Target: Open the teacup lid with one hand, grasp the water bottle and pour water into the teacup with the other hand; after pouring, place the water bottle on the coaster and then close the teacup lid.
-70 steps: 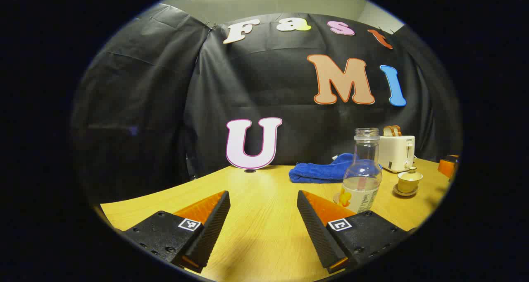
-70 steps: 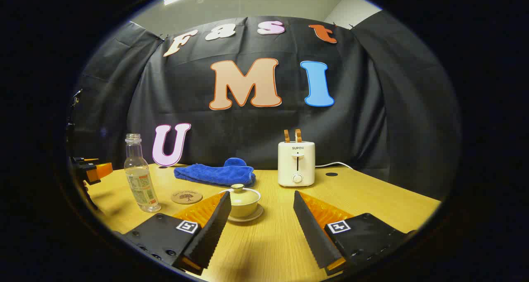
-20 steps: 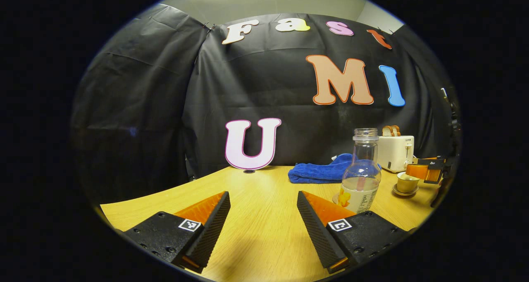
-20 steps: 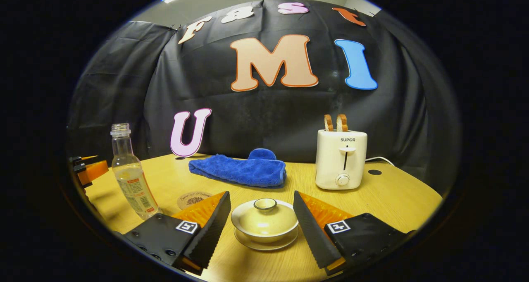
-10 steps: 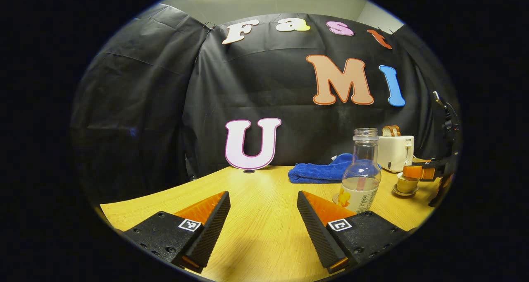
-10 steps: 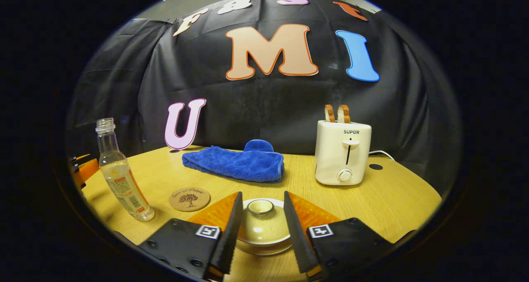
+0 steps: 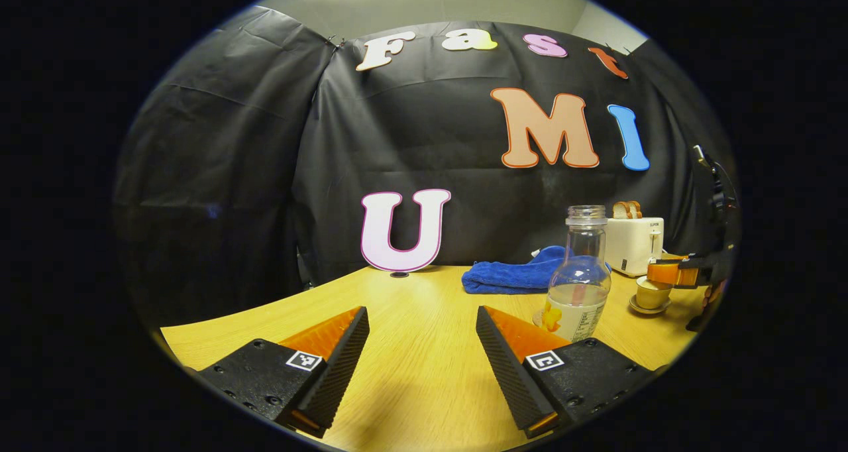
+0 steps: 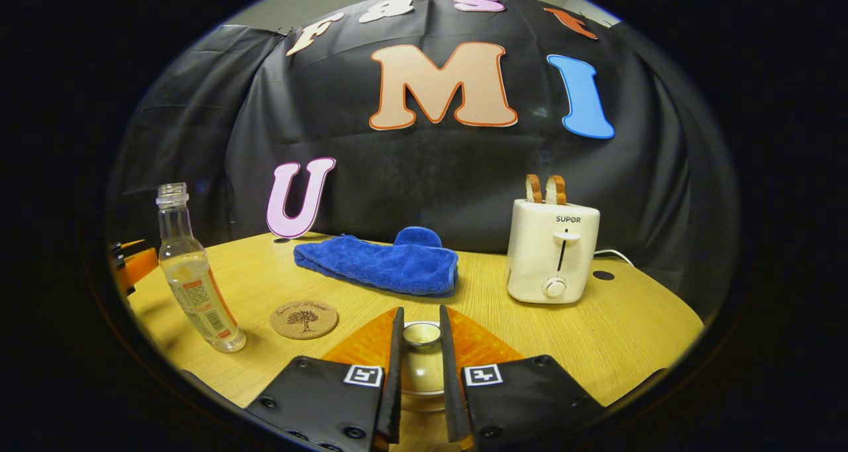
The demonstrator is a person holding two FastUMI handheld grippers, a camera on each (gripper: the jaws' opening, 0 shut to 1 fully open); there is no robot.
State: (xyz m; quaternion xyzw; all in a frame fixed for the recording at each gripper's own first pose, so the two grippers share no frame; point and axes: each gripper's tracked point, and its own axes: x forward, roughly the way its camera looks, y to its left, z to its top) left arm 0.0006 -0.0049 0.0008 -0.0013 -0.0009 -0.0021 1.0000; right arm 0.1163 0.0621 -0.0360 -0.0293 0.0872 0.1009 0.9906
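Note:
My right gripper (image 8: 421, 314) is shut on the knob of the cream teacup lid (image 8: 422, 366), which still rests on the teacup and saucer between the fingers. In the left gripper view the teacup (image 7: 651, 295) stands at the far right with the right gripper (image 7: 676, 273) over it. The clear, uncapped water bottle (image 8: 193, 273) stands upright at the left with a little water in it. A round cork coaster (image 8: 304, 319) lies just right of it. My left gripper (image 7: 421, 313) hovers open low over the table, and the water bottle (image 7: 578, 286) stands ahead to its right.
A folded blue towel (image 8: 381, 263) lies at the back middle of the wooden table (image 8: 629, 326). A white toaster (image 8: 553, 253) with two slices of bread stands at the back right, its cord behind it. The left gripper (image 8: 132, 266) shows at the far left edge.
My right gripper moved forward and down over the teacup, and its fingers closed from wide open onto the lid's knob. The left gripper and the bottle have stayed still.

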